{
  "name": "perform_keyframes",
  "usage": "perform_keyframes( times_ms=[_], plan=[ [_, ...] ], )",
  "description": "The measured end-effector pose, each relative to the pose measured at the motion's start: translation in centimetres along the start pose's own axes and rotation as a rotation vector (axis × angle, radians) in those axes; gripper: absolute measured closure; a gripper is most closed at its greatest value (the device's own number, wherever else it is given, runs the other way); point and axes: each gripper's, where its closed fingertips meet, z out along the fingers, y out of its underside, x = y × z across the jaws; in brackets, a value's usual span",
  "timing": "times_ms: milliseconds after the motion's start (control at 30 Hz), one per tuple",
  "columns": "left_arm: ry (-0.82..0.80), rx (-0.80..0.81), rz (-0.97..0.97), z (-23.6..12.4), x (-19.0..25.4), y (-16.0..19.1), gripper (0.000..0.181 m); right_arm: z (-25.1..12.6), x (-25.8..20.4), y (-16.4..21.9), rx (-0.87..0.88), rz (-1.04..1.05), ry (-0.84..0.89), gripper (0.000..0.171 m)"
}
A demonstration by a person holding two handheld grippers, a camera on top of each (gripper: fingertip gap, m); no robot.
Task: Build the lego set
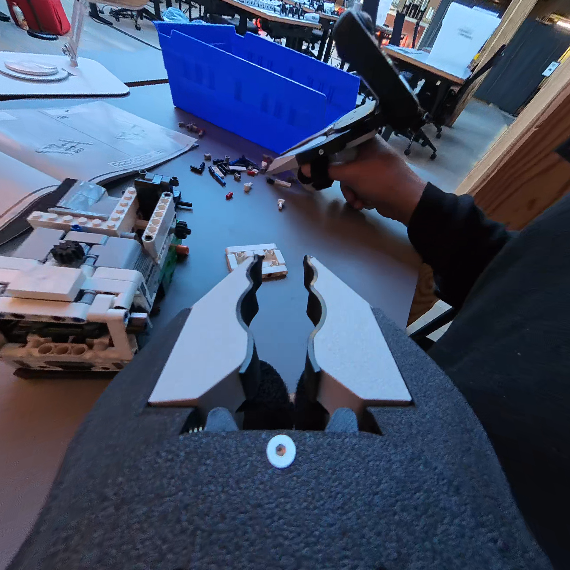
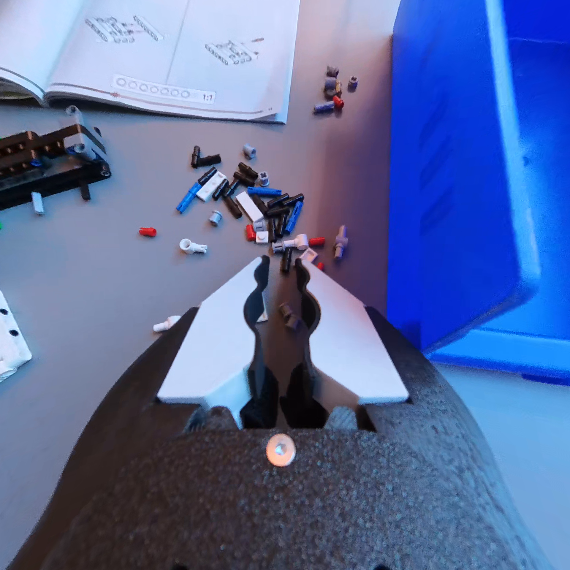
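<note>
At the far left of the left wrist view sits the half-built lego model (image 1: 83,271), a white and grey block of beams, plates and black gears, cut off by the frame's left edge. An open instruction booklet (image 1: 77,135) lies behind it on the dark table (image 1: 308,222). To the right of the model, a small white sub-assembly (image 1: 256,260) rests flat on the table, its near edge partly hidden by the left finger of the left tongs (image 1: 282,262). These tongs stand apart with nothing between them, hovering low over bare table.

Farther right and back, a scatter of loose small pieces (image 2: 246,200) in black, blue, red and white lies near the blue bin (image 1: 256,83). The right tongs (image 2: 282,260) point down at this pile, narrowly parted and holding nothing; a black pin (image 2: 286,260) lies on the table just beyond the tips, and a grey connector (image 2: 290,314) shows through the gap. Motion blur softens the pile's edges, so some pieces are hard to tell apart.

The bin wall stands close on the right of the pile; open table lies to its left.
</note>
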Motion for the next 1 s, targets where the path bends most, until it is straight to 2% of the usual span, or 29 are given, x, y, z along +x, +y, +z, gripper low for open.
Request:
perform_keyframes(
  times_ms=[267,400,533,567,733,1000],
  plan=[
    [-0.002,-0.015,0.01,-0.2,-0.9,-0.1,0.155,-0.1,0.1,0.0,0.007,-0.053,0.027,0.167],
    [-0.005,-0.019,0.011,-0.2,-1.0,0.0,0.155,-2.0,-0.4,-0.8,0.079,-0.089,0.014,0.168],
    [-0.008,-0.029,0.033,-0.1,-0.9,0.3,0.155,-4.5,-4.5,-0.4,0.115,-0.148,-0.189,0.168],
    [-0.004,-0.028,0.033,-0.2,-0.8,0.3,0.155,-5.2,-6.3,0.1,0.116,-0.176,-0.281,0.169],
    [0.012,-0.024,0.027,-0.2,-0.4,0.4,0.155,-6.8,-10.9,3.7,0.029,-0.313,-0.452,0.169],
    [0.021,-0.017,0.033,-0.4,0.1,0.6,0.155,-6.2,-12.9,5.8,-0.044,-0.383,-0.466,0.168]
  ],
)
